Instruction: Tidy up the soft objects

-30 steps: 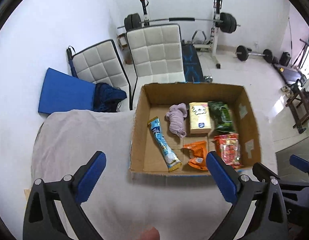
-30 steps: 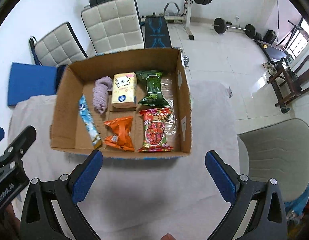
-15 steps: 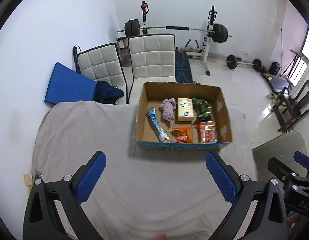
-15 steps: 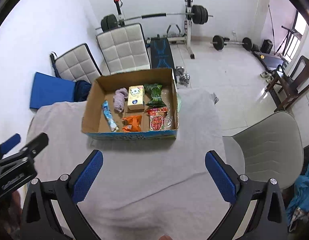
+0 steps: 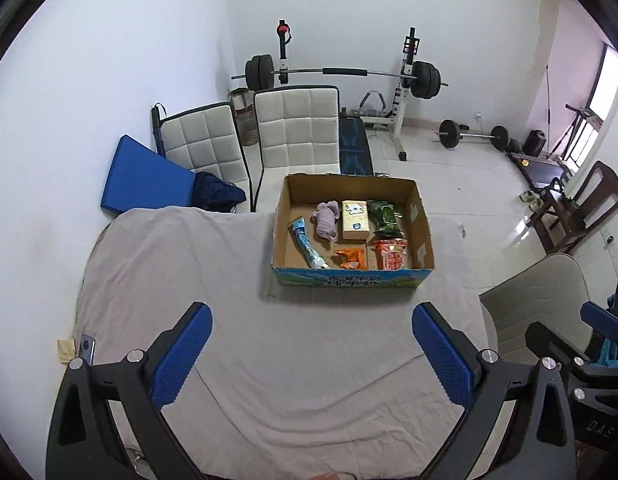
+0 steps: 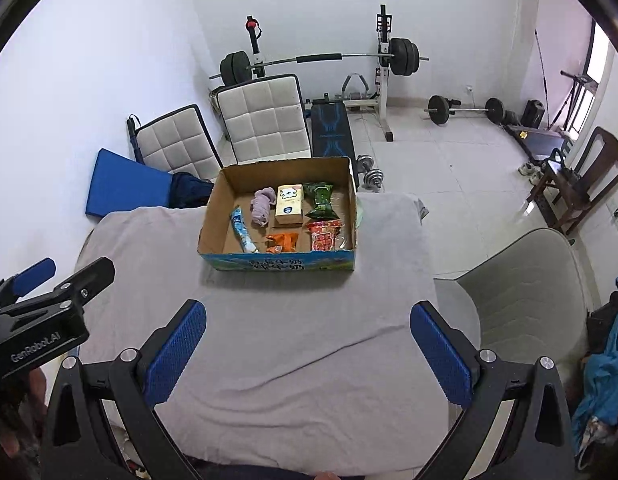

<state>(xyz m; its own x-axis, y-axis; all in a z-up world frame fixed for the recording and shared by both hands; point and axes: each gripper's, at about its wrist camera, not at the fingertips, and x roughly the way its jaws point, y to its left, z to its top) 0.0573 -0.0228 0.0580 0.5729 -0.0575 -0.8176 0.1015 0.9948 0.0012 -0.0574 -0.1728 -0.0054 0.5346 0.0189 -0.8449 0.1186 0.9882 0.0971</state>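
Note:
An open cardboard box [image 5: 423, 224] [image 6: 217, 208] stands on the grey-clothed table [image 5: 189, 280] at its far side. Inside lie a lilac cloth [image 5: 326, 220] [image 6: 261, 208], a cream tissue pack [image 5: 354, 220] [image 6: 289, 204], a green snack bag [image 5: 385, 218] [image 6: 320, 200], a red snack bag [image 5: 391, 254] [image 6: 324, 236], an orange packet [image 5: 352, 259] [image 6: 283, 242] and a blue tube [image 5: 307, 242] [image 6: 241, 232]. My left gripper [image 5: 311, 350] and right gripper [image 6: 307, 346] are both open and empty, high over the table's near part, well back from the box.
Two white padded chairs [image 5: 297, 132] and a blue mat [image 5: 145, 180] stand behind the table. A grey chair [image 6: 521, 292] is at the right. A barbell rack [image 5: 345, 74] and weights sit on the tiled floor beyond. The left gripper shows in the right wrist view [image 6: 41, 312].
Both grippers have pulled up and back from just over the box. The box now looks small and far. Both stay open and empty.

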